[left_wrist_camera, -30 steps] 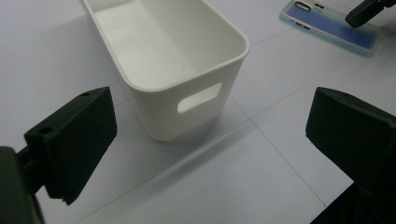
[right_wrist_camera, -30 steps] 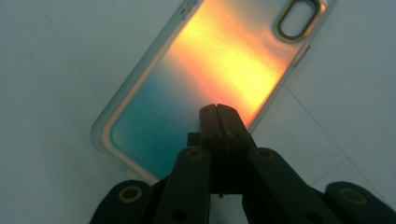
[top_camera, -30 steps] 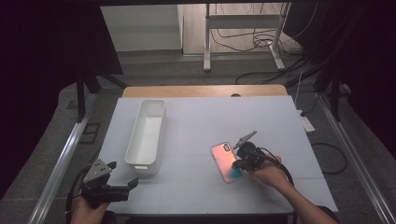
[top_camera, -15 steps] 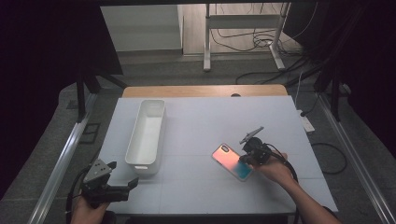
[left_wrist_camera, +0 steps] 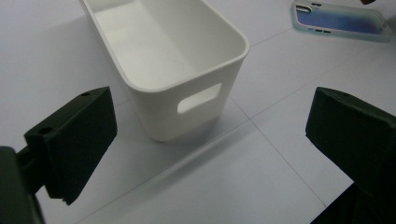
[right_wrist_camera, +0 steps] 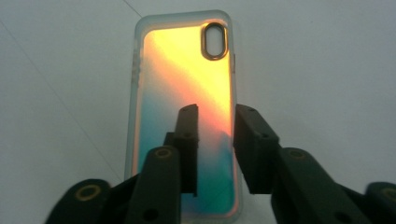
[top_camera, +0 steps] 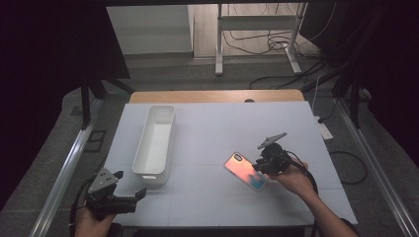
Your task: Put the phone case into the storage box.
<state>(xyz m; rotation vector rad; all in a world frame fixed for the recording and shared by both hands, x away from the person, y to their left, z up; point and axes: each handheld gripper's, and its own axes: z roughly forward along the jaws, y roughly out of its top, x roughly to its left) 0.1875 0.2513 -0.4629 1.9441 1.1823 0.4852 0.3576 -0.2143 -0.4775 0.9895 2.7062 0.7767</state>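
Since a second ago, the phone case [top_camera: 245, 170] has slid slightly right on the white table [top_camera: 212, 128], and the right gripper [right_wrist_camera: 215, 140] has just parted its jaws a little over the case's near end, not clamping it. The left gripper [left_wrist_camera: 205, 140] waits wide open near the white bin [top_camera: 154, 144]. For a clean grip, one jaw should straddle the case's edge.

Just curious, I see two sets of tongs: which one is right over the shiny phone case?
The right tongs, over the iridescent phone case; the left tongs wait near the white bin.
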